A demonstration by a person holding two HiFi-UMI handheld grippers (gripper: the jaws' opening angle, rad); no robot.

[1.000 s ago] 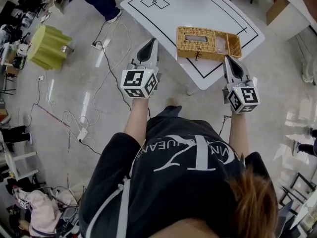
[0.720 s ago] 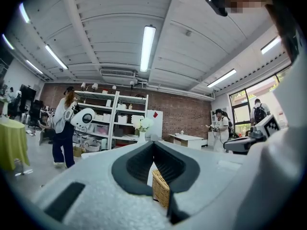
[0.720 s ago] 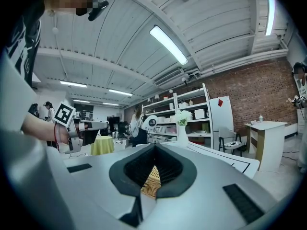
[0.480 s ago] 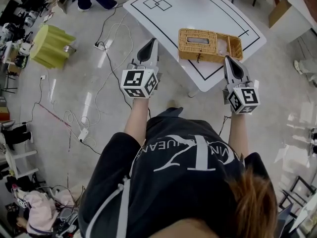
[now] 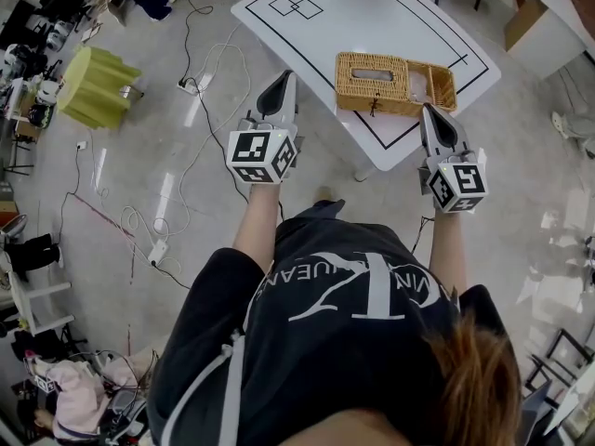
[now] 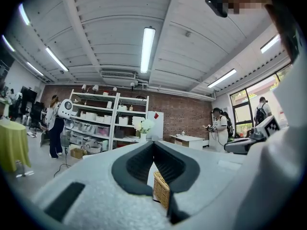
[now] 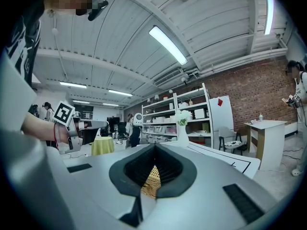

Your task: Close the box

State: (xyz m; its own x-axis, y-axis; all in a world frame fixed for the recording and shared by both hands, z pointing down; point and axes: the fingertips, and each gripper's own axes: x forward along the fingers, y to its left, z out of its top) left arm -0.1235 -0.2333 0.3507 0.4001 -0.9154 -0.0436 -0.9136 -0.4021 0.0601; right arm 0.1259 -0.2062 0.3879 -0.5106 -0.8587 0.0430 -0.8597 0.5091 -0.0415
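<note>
**Wicker box lies open, both grippers shut and short of it**

Wicker box (image 5: 372, 86) sits on the white table (image 5: 372, 17), ahead of both grippers and between them. It is just ahead-left of the right gripper (image 5: 428, 111) tip and well off to the right of the left gripper (image 5: 285, 78). One half has a slotted top. The other half (image 5: 429, 84) lies open beside it, on the right gripper's side, so the closing step looks not yet begun.

Both grippers have their jaws pressed together and hold nothing. The wicker only shows through behind the pads in each gripper view. Both are held level, off the table's near corner, and touch nothing.

Next move, as a judgement: bring the right gripper forward to the open half and tip it over onto the slotted half. The left gripper could come across to steady the box. Closed tips may be enough for a push, but lifting by the rim would need the jaws parted first.

Around:
- A vase of flowers (image 7: 182, 131) stands beyond the box on the far side of the table.
- A yellow-green draped stand (image 5: 91, 84) is far left of the left gripper.
- Cables (image 5: 200, 91) run on the floor, left of that gripper.

Nothing blocks the path to the box. The table corner sits close under the right gripper.
</note>
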